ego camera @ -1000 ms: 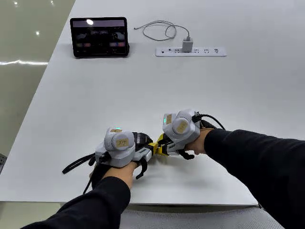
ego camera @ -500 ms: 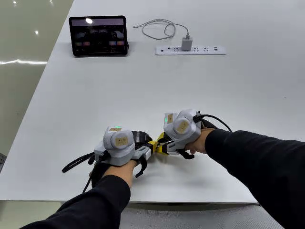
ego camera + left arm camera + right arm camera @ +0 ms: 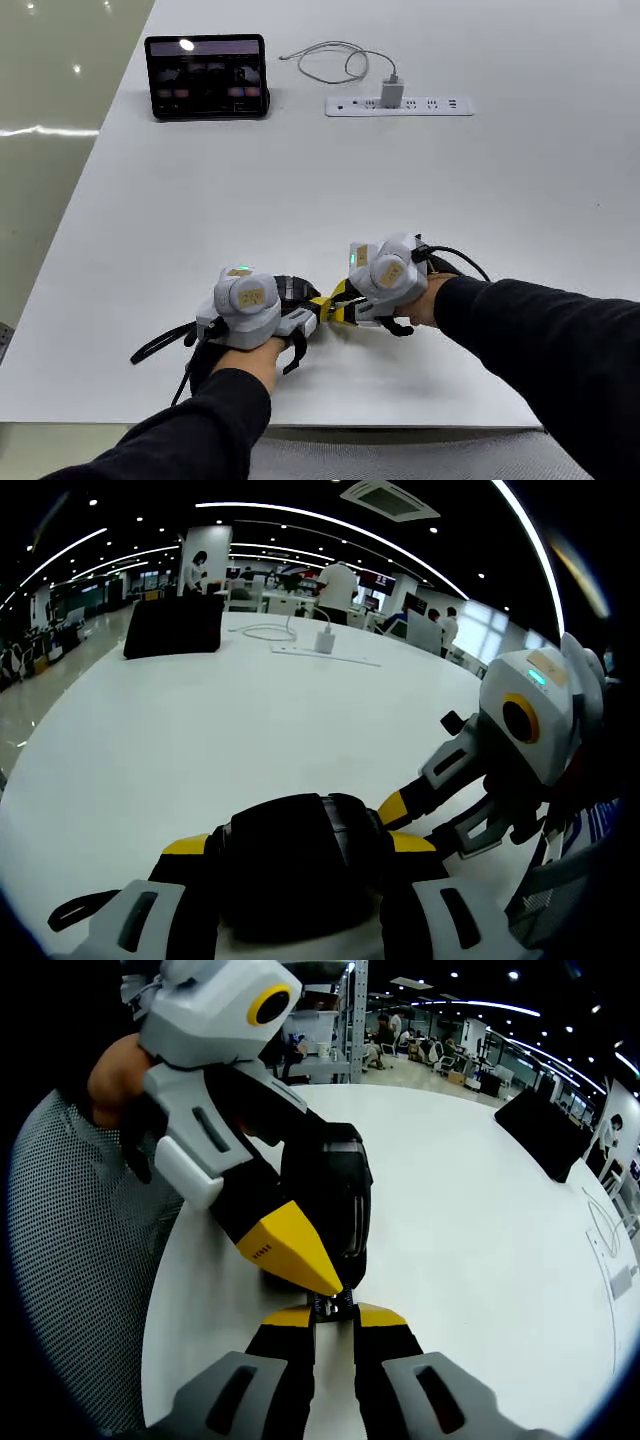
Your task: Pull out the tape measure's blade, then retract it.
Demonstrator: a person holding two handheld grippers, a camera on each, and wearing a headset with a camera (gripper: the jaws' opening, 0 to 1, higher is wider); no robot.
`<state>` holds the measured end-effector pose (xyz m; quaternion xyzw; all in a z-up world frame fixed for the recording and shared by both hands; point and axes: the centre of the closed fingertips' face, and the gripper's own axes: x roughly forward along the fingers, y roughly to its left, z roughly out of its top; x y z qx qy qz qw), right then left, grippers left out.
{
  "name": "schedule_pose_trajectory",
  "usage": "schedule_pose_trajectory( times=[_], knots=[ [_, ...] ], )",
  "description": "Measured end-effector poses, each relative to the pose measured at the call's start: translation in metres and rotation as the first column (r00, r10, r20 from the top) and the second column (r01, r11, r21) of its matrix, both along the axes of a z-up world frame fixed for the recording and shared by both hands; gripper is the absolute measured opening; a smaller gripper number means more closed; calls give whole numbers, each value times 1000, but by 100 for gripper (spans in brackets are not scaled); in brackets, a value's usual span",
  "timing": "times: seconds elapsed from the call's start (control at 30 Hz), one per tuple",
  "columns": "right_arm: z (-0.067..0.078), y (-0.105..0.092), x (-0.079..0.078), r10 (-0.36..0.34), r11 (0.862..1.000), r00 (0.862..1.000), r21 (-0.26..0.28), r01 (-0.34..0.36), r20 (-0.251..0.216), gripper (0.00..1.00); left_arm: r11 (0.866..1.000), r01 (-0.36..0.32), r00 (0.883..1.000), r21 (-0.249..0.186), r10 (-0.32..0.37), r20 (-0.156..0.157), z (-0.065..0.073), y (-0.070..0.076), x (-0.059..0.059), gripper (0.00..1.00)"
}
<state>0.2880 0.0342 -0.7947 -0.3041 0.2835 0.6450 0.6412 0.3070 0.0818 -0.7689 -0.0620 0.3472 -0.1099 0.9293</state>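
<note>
Clamping the black tape measure (image 3: 335, 1190) across its case, the left claw (image 3: 300, 846) holds it low at the near edge of the white counter (image 3: 300, 180), one yellow tip on either side. The right claw (image 3: 332, 1312) is pressed together on the small metal end of the blade (image 3: 331, 1305), right at the mouth of the case. Hardly any blade is out.

Against the head view of half a second ago, the right claw has slid a little to the person's right and slightly nearer them. The left claw and the case have barely stirred. The tablet (image 3: 207, 76) and power strip (image 3: 400, 105) at the far end sit at the same spots in the picture, so the hand moved, not the camera.
</note>
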Motion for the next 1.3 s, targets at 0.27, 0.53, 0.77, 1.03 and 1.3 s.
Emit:
schedule_pose_trajectory(
  times=[0.27, 0.53, 0.77, 1.03, 1.3],
  knots=[
    [0, 5, 0, -2, 1000, 1000, 8, 2, -8, 9, 1000, 1, 1000, -5, -1, -1, 0, 0, 0, 61],
    [0, 7, 0, -8, 1000, 1000, 12, 8, -16, 9, 1000, 3, 1000, -8, -3, -1, 0, 0, 1, 62],
    [-1, 6, -1, -20, 1000, 999, 18, 21, -29, 10, 1000, 4, 1000, -7, -4, 0, 0, 0, 0, 62],
    [-1, 7, 0, -28, 999, 999, 17, 29, -27, 10, 1000, 5, 1000, -2, -5, 4, 0, 0, 0, 62],
    [-1, 5, -1, -76, 997, 996, 10, 77, -52, 12, 1000, 8, 1000, 5, -8, -7, 0, 0, 0, 63]
  ],
)
